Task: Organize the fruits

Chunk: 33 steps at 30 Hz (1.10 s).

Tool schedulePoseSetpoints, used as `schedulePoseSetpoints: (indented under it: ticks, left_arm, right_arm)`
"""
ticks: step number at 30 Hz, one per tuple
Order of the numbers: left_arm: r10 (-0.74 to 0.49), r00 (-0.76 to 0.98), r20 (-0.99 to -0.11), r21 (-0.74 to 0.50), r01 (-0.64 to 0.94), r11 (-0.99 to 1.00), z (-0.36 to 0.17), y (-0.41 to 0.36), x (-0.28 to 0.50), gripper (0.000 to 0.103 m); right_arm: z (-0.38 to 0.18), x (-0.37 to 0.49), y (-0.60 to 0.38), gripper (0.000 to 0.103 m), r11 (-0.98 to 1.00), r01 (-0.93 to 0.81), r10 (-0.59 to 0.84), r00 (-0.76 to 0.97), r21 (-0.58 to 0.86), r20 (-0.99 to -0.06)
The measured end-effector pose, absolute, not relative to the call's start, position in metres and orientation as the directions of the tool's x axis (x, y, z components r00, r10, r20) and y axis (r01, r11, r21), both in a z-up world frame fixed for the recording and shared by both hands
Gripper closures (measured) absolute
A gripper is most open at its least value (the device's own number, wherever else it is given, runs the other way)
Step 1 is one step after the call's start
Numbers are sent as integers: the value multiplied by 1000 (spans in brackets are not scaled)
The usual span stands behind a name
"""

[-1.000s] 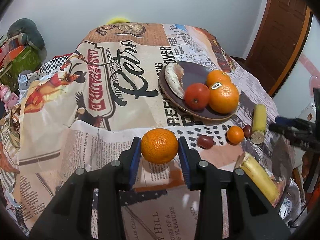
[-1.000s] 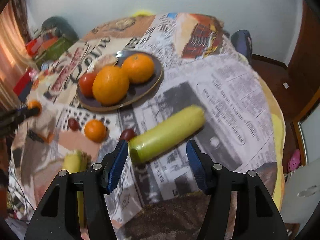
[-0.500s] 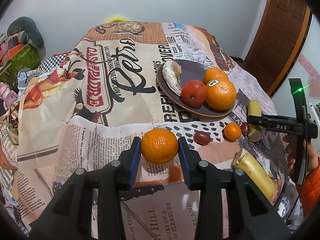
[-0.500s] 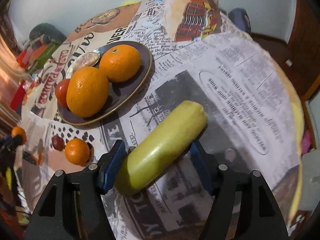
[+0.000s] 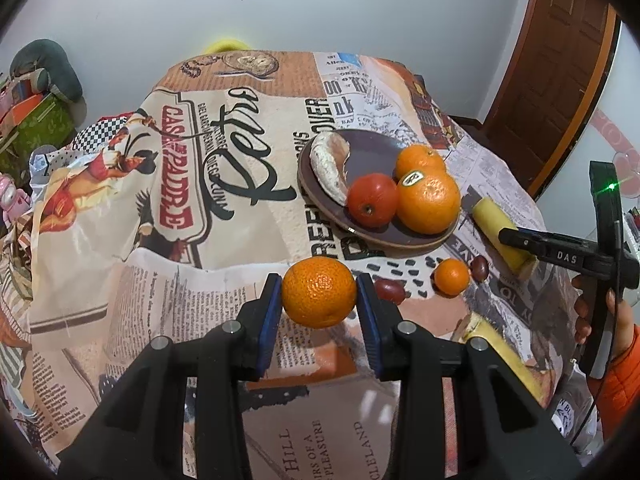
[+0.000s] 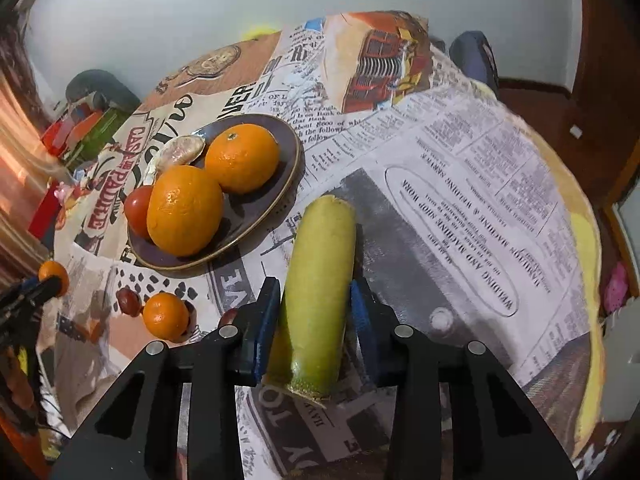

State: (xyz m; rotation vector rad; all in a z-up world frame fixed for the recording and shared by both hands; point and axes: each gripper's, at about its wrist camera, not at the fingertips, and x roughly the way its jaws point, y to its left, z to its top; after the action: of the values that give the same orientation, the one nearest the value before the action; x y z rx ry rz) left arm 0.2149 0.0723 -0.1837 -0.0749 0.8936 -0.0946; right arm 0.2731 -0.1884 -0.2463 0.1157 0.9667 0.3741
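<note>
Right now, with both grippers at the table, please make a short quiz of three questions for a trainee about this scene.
1. True or false: the left gripper holds a mandarin.
2. Multiple choice: the yellow-green piece between the right gripper's pads is
A. on the plate
B. beside the plate
C. on the floor
3. How many oranges lie on the plate?

Key: 1 true; 2 B; 3 two: orange and orange.

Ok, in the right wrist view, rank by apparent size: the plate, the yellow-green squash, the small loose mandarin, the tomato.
1. plate
2. yellow-green squash, nearest the camera, so inflated
3. small loose mandarin and tomato: similar; tomato partly hidden, unranked
</note>
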Motion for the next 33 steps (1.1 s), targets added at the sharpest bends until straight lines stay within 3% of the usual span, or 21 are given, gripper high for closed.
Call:
schedulePoseSetpoints:
  ticks: [14, 33]
  left_arm:
    - [-124, 630, -767, -107, 65, 992, -180, 64, 218, 66]
    - [-118, 691, -713, -101, 65, 993, -153, 61, 259, 66]
  right_arm:
    - [-264, 302, -171, 68, 928, -299, 338, 424, 223, -840]
    - [-149, 297, -133, 70, 863, -463, 475, 611, 201, -633]
